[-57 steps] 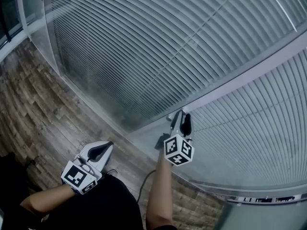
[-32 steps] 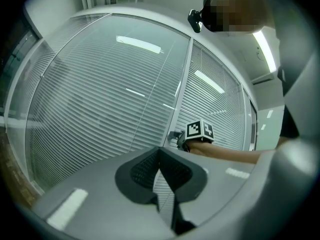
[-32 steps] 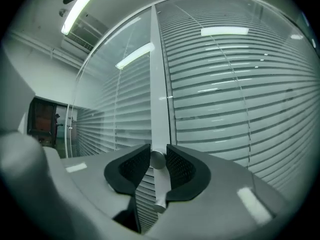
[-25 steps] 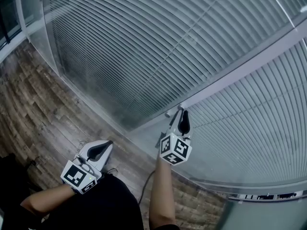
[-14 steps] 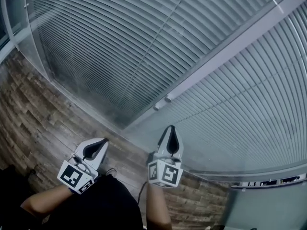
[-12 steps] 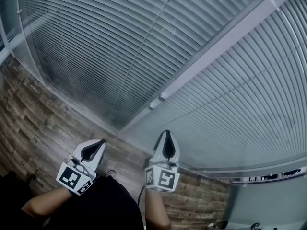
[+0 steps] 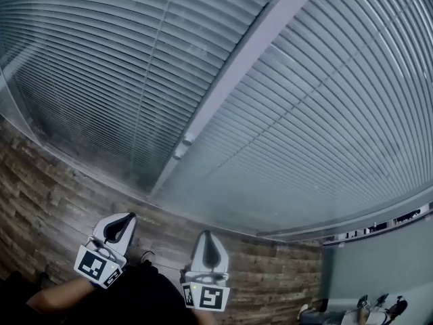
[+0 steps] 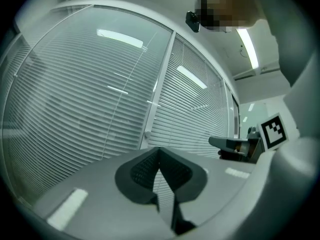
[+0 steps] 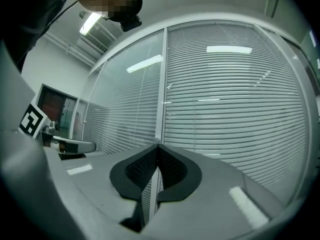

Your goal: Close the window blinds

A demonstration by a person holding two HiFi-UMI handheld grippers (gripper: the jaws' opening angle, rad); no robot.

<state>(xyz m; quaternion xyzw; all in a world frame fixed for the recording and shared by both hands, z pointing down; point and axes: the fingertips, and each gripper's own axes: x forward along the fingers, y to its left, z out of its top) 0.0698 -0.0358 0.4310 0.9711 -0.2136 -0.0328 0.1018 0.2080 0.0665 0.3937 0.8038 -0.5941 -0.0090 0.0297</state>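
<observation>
Slatted blinds (image 7: 101,66) hang behind glass in two panels, split by a pale mullion (image 7: 250,53). Two small tilt knobs (image 7: 181,144) sit low on that mullion, and one knob (image 8: 146,134) shows in the left gripper view. My right gripper (image 7: 208,242) is shut and empty, low in the head view, well short of the knobs. My left gripper (image 7: 120,223) is also shut on nothing, out to the left. Each gripper view shows its own jaws closed tip to tip, left gripper (image 8: 160,150) and right gripper (image 9: 158,146), pointing level at the blinds (image 9: 230,109).
Wood-plank floor (image 7: 47,195) runs along the foot of the glass wall. A plain wall section (image 7: 379,263) stands at the right past the window frame, with some small objects (image 7: 358,309) on the floor there. My dark clothing (image 7: 135,303) fills the bottom edge.
My right gripper has drawn back from the knobs on the mullion toward my body, and its jaws have closed. The head view has swung right. The left gripper has shifted slightly.
</observation>
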